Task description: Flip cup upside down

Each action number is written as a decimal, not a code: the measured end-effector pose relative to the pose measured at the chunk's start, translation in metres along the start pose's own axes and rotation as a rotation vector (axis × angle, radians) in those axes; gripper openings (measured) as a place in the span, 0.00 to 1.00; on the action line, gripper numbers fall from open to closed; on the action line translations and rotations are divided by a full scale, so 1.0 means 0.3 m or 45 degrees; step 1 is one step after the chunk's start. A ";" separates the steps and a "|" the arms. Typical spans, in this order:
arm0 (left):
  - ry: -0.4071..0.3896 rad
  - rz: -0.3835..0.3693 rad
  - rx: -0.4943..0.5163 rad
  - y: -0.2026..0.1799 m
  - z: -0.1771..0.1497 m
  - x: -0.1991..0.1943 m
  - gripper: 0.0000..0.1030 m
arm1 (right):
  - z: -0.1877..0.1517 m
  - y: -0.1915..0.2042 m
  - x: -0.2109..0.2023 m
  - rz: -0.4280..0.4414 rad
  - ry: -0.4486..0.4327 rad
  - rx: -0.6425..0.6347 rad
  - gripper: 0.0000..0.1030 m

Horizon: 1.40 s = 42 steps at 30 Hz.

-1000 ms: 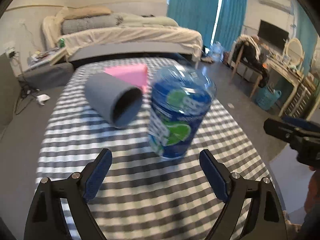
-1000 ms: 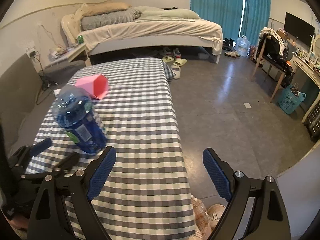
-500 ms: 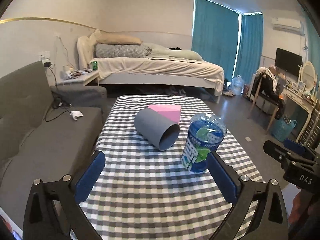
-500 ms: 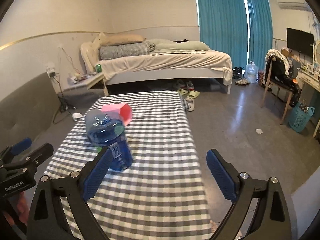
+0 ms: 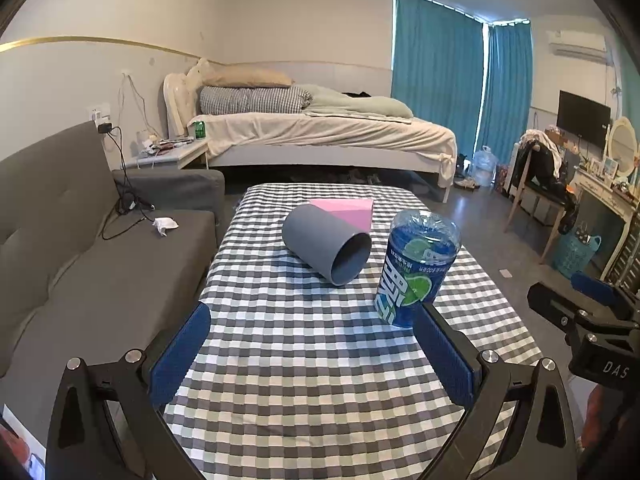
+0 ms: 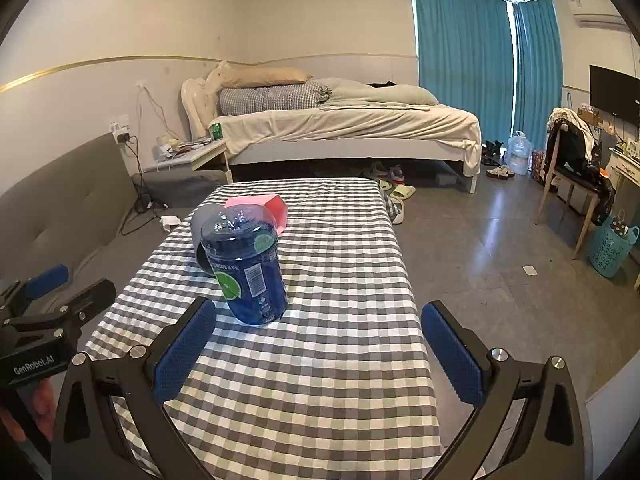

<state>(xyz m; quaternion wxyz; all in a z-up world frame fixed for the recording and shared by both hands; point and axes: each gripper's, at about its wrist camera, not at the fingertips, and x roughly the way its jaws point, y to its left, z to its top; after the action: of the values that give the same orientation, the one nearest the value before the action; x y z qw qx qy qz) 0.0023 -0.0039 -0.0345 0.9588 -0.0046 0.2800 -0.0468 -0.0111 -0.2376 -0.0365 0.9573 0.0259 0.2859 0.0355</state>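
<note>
A grey cup (image 5: 326,249) lies on its side on the checkered table (image 5: 304,360), its open mouth towards me and to the right. In the right wrist view only its edge (image 6: 199,226) shows behind the blue bottle (image 6: 247,266). My left gripper (image 5: 314,354) is open and empty, held back over the table's near part, well short of the cup. My right gripper (image 6: 318,354) is open and empty, near the table's right front, to the right of the bottle. Each gripper shows at the edge of the other's view.
The blue bottle (image 5: 416,270) stands upright just right of the cup. A pink box (image 5: 348,211) lies behind the cup. A grey sofa (image 5: 80,264) runs along the table's left side. Bare floor (image 6: 500,248) lies to the right; a bed stands beyond.
Both grippers have pulled back and up from the table, so the cup and bottle look smaller and farther. The cup, bottle and box have not moved.
</note>
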 end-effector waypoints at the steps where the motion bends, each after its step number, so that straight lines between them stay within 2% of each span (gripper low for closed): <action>1: -0.001 -0.004 -0.004 0.000 0.000 0.001 1.00 | 0.000 0.000 0.002 -0.002 0.001 0.001 1.00; 42: -0.008 0.030 -0.001 -0.007 0.000 -0.004 1.00 | -0.007 0.007 0.001 -0.021 0.016 -0.010 1.00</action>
<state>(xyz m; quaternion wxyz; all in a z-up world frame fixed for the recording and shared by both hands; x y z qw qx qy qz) 0.0012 -0.0059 -0.0338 0.9602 -0.0018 0.2769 -0.0355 -0.0121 -0.2355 -0.0382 0.9558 0.0196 0.2919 0.0288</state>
